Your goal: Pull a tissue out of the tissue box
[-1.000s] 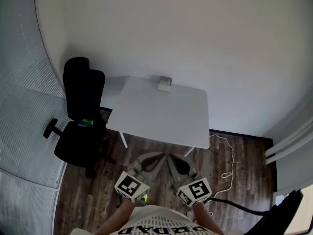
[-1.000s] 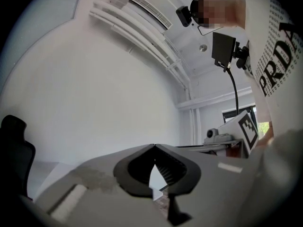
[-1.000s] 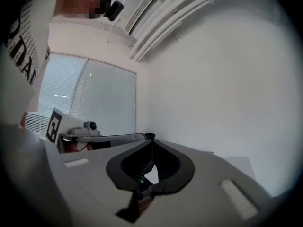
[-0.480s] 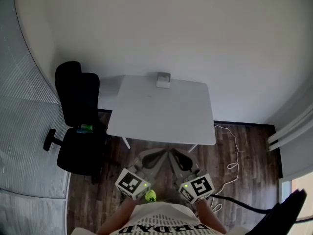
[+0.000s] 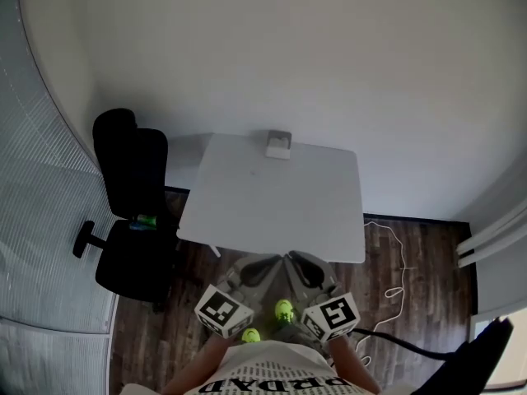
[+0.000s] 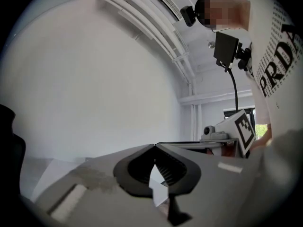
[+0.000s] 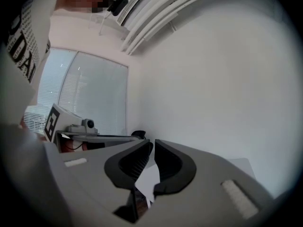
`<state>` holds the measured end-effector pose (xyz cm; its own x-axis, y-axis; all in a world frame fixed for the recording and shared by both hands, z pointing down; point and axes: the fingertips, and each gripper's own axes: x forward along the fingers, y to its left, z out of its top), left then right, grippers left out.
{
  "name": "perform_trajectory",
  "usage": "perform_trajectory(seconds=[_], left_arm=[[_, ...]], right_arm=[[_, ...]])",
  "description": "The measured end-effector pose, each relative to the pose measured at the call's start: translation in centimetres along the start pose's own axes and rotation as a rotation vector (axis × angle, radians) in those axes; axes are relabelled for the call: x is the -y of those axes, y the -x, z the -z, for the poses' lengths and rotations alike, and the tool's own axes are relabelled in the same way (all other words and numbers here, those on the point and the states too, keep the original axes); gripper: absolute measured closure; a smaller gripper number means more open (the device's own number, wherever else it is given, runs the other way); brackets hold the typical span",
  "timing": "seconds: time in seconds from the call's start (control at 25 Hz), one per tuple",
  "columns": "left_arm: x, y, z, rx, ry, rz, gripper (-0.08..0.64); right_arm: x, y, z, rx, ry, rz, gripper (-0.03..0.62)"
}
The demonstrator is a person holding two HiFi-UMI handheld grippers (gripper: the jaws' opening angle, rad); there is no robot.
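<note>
White wall backs the table, with the tissue box at its 12 o'clock edge and a black chair at 9 o'clock. At 6 o'clock, short of the table, the left gripper has its jaws tip to tip on nothing, and the right gripper shows a narrow, empty gap.

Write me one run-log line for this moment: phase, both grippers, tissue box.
tissue box: at far table edge, not reached | left gripper: shut, empty | right gripper: slightly open, empty
</note>
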<state>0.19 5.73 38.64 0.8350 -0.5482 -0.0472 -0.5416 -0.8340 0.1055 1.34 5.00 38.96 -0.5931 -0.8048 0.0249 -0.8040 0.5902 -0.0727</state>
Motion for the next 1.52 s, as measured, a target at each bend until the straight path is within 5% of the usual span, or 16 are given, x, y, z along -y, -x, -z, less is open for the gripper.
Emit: perform_trajectory(seconds=[0.76,1.52], left_arm=[[-6.4,-13.6,0.1,-0.040,-0.023,-0.135,0.569],[-9.6,-18.2,0.9,-0.061,-0.014,-0.191,0.569]], right_arm=[[13.8,-5.6,-1.5,-0.024,-0.030,-0.151,0.549],[18.8,-8.8,-1.3,-0.025,-0.043,-0.213,0.546]])
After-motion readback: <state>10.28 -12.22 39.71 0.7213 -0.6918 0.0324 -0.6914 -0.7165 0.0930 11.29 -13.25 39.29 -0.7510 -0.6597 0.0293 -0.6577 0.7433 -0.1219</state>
